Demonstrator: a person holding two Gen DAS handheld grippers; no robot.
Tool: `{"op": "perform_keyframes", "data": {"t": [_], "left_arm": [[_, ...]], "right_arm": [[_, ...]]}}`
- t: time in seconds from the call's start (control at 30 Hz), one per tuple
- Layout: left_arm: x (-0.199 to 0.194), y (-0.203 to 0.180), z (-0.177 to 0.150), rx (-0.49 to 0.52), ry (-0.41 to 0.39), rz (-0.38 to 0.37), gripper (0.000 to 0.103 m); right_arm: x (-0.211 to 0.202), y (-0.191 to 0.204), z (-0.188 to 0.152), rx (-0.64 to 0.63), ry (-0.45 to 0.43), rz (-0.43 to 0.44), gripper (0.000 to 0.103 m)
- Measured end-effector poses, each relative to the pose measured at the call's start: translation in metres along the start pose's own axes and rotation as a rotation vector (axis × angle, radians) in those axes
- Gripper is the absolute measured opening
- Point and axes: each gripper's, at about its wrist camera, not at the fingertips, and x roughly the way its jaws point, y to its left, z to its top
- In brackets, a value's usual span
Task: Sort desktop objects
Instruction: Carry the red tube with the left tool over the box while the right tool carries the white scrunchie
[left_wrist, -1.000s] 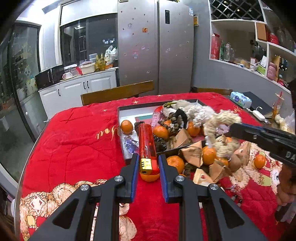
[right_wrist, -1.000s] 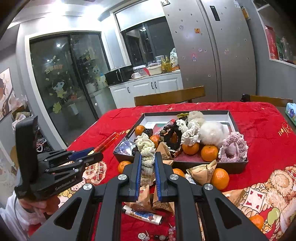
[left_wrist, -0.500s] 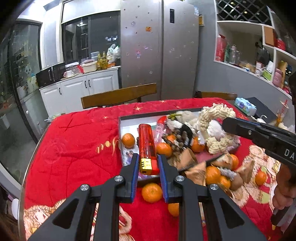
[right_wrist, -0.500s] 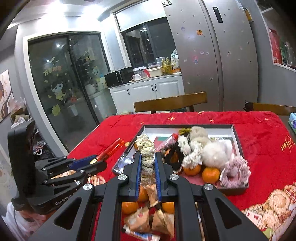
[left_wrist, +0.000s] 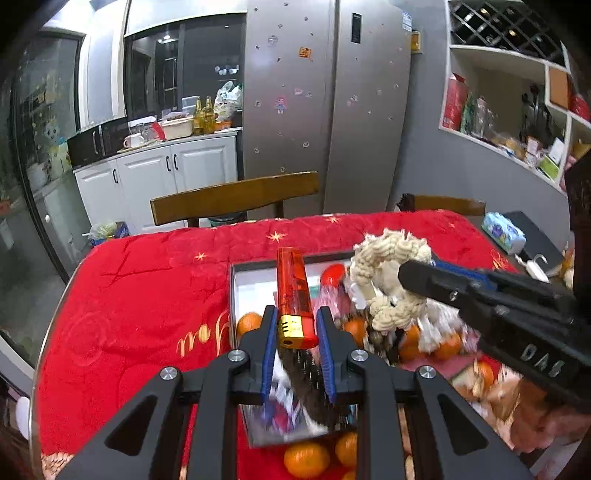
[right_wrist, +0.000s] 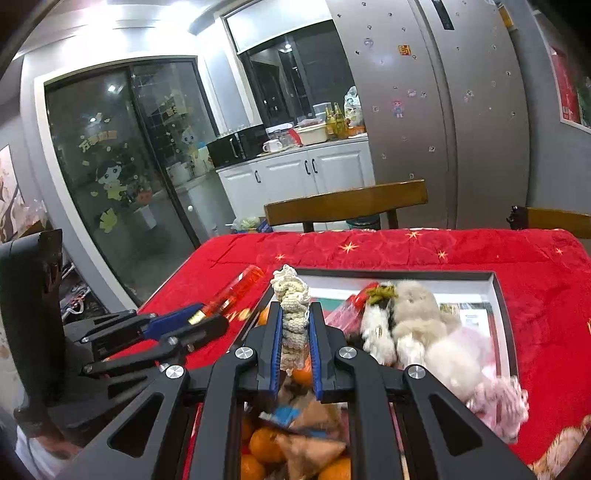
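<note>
Two wrist cameras, both held above the red tabletop (left_wrist: 140, 291) and aimed toward the kitchen.

Each looks forward along its own fingers (left_wrist: 269, 332), close over the tray (right_wrist: 502, 314) and facing the refrigerator (left_wrist: 325, 103) and wooden chair (right_wrist: 347, 206). The left view sits left of the right one; each catches the other gripper at its edge, and both share tray, chair, cabinets (right_wrist: 295, 173) and refrigerator.

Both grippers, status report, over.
Left gripper shut on red lighter. Right gripper shut on cream crochet ring. Both above cluttered tray.
</note>
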Motion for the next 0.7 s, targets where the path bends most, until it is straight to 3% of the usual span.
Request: {"op": "perform_keyframes", "data": {"t": [0.1,0.3,0.5,0.7], "left_arm": [[0.020,0.005,0.012,-0.013,0.003,0.009,0.022],[0.064,0.015,0.021,-0.022,0.051,0.018,0.022],[0.097,0.030,0.008,-0.019,0.106,0.018,0.022],[0.121,0.040,-0.002,-0.036,0.154,0.023,0.022]], "right_arm": [[0.019,-0.006,0.007,-0.007,-0.001,-0.037,0.013],[0.056,-0.021,0.018,0.029,0.034,-0.024,0.013],[0.087,-0.023,0.027,0.062,0.070,-0.002,0.014],[0.112,-0.011,0.028,0.008,0.075,-0.049,0.014]]}}
